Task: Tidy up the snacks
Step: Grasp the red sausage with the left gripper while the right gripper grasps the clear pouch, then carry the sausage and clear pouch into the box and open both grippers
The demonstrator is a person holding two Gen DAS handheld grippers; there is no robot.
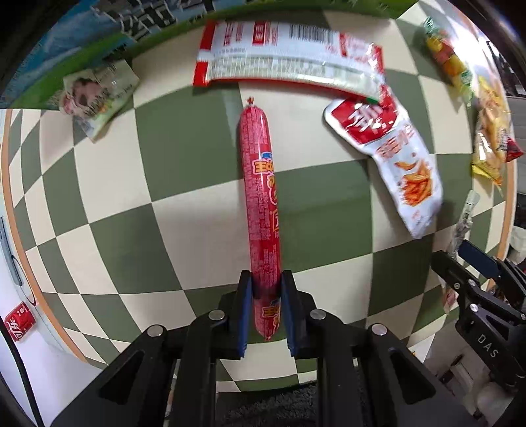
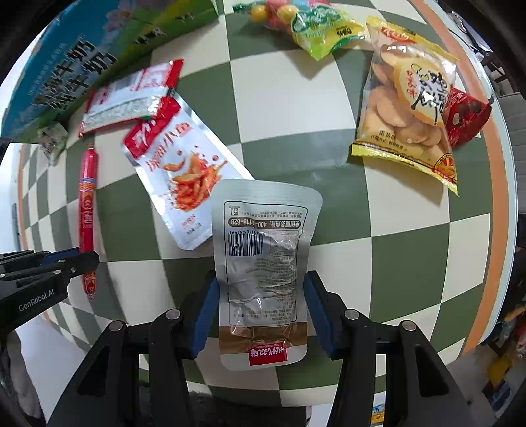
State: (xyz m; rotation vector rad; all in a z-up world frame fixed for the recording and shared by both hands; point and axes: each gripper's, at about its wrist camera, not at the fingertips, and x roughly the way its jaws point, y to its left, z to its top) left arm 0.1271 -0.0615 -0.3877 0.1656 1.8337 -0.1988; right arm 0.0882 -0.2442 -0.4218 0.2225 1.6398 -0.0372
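Observation:
My left gripper is shut on the near end of a long red sausage stick, which points away from me over the green-and-cream checkered table. The sausage and the left gripper also show at the left of the right wrist view. My right gripper is shut on a silver snack pouch, its barcode side up, held by both side edges over the table.
A red-and-white fish-snack pouch and a long red-and-white packet lie ahead. A yellow biscuit bag, a red packet, a green candy bag and a green box stand farther off. The table's orange rim is at the right.

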